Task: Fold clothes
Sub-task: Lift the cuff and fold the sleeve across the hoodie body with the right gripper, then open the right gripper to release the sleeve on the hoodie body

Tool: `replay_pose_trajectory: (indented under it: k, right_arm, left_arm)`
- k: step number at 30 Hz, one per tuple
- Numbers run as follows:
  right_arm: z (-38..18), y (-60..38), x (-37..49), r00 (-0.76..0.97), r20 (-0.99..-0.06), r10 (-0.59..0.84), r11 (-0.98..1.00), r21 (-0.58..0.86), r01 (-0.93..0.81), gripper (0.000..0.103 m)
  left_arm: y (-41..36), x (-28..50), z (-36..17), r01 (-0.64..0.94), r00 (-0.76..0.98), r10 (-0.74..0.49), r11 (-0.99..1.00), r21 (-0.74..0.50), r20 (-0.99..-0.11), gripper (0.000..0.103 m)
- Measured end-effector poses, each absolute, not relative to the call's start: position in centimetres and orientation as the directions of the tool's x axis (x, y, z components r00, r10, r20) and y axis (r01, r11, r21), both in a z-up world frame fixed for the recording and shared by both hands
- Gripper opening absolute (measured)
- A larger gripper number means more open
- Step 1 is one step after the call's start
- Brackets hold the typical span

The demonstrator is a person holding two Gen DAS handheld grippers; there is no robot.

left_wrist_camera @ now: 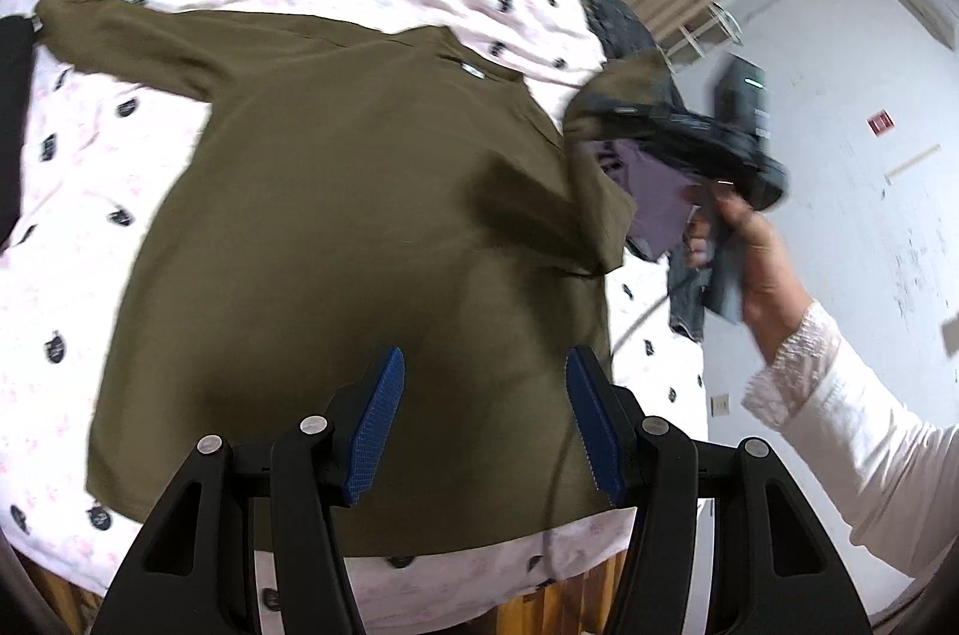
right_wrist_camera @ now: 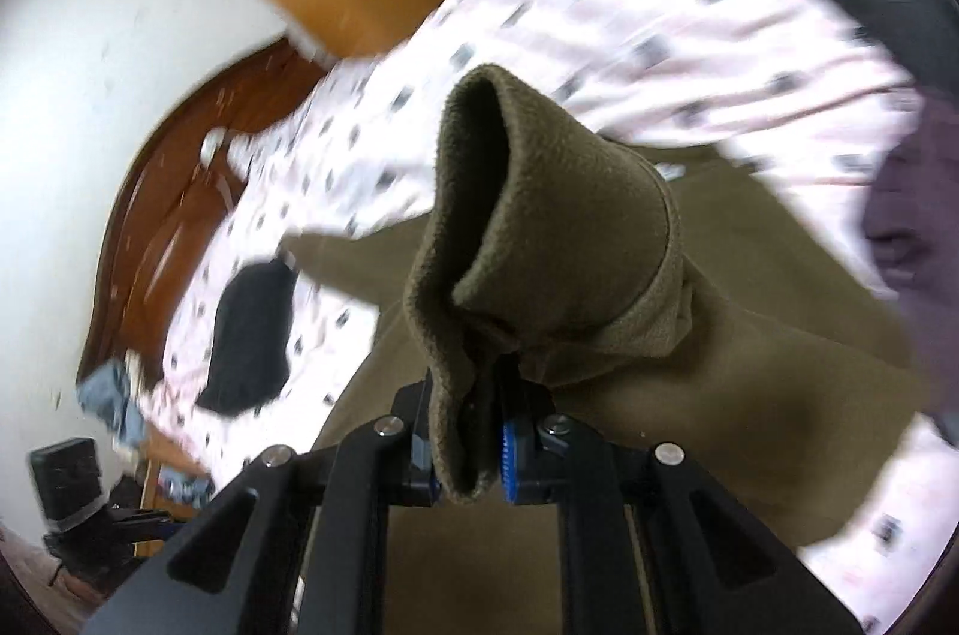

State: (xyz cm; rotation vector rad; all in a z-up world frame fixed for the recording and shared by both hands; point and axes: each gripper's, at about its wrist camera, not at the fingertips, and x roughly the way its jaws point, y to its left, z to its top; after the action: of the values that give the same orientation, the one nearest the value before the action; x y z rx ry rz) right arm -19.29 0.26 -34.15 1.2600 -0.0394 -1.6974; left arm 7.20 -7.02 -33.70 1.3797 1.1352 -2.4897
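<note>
My left gripper [left_wrist_camera: 485, 419] is wide open, blue pads [left_wrist_camera: 377, 431] spread well apart with nothing between them, hovering and pointing down. My right gripper [right_wrist_camera: 470, 446] is clamped tight, pads pressed in from both sides on a fold of olive fabric [right_wrist_camera: 539, 227] that sticks up ahead of the fingers. From the left camera my right hand [left_wrist_camera: 749, 245] shows off to the right side, fingers wrapped around the gripper handle, wrist bent, white sleeve [left_wrist_camera: 851, 431] running back toward the lower right corner. It's a bit motion-blurred.
</note>
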Motion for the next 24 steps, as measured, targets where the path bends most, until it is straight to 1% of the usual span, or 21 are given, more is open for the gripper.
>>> replay_pose_trajectory:
  k: [2,5,8,10,11,12,13,14,15,16,19,21,24]
  right_arm:
    - [-37.0,-5.3,-17.0,0.104,-0.742,-0.662,-0.478,0.524,0.705,0.014]
    - [-42.6,-12.9,-12.9,0.202,-0.808,-0.553,-0.434,0.486,0.759,0.014]
    - [-48.2,-17.7,-10.1,0.22,-0.884,-0.413,-0.433,0.403,0.806,0.014]
    - [-51.3,-18.6,-9.3,0.201,-0.919,-0.339,-0.471,0.351,0.81,0.015]
    - [-52.1,-18.9,-9.3,0.194,-0.928,-0.317,-0.487,0.335,0.806,0.018]
    - [-52.7,-19.1,-9.3,0.184,-0.935,-0.302,-0.509,0.321,0.799,0.024]
    - [-52.9,-19.0,-9.4,0.186,-0.935,-0.301,-0.525,0.326,0.786,0.032]
    - [-52.8,-18.9,-9.4,0.2,-0.929,-0.311,-0.527,0.344,0.778,0.059]
    - [-52.4,-18.8,-9.3,0.211,-0.923,-0.321,-0.512,0.357,0.782,0.093]
    - [-51.9,-18.7,-9.1,0.221,-0.917,-0.331,-0.494,0.368,0.788,0.103]
    - [-48.9,-18.4,-8.5,0.237,-0.883,-0.406,-0.414,0.409,0.813,0.103]
    - [-47.0,-18.6,-9.2,0.221,-0.857,-0.465,-0.405,0.428,0.808,0.103]
    - [-44.9,-18.8,-10.6,0.204,-0.799,-0.566,-0.442,0.502,0.743,0.103]
  left_arm:
    - [-8.2,8.0,-34.0,0.416,-0.595,0.257,-0.712,-0.565,-0.761,0.051]
    - [-10.0,9.2,-34.6,0.445,-0.593,0.241,-0.697,-0.562,-0.768,0.051]
    - [-11.3,9.9,-35.2,0.468,-0.593,0.231,-0.681,-0.564,-0.771,0.051]
    - [-11.9,10.2,-35.5,0.478,-0.595,0.227,-0.671,-0.567,-0.771,0.051]
    - [-12.3,10.4,-35.7,0.484,-0.596,0.225,-0.666,-0.568,-0.771,0.051]
    - [-12.6,10.6,-35.9,0.489,-0.596,0.224,-0.661,-0.57,-0.771,0.051]
    - [-12.9,10.7,-36.0,0.494,-0.597,0.222,-0.656,-0.571,-0.771,0.051]
    - [-13.2,10.9,-36.2,0.499,-0.598,0.22,-0.651,-0.573,-0.771,0.051]
    - [-13.5,11.0,-36.3,0.504,-0.599,0.218,-0.645,-0.574,-0.77,0.051]
    - [-13.9,11.2,-36.5,0.509,-0.6,0.216,-0.64,-0.576,-0.77,0.051]
    - [-14.7,11.5,-36.8,0.517,-0.607,0.212,-0.627,-0.583,-0.766,0.051]
    - [-14.9,11.5,-36.6,0.513,-0.617,0.208,-0.624,-0.589,-0.758,0.051]
    - [-15.4,11.6,-36.3,0.508,-0.632,0.201,-0.622,-0.596,-0.748,0.051]
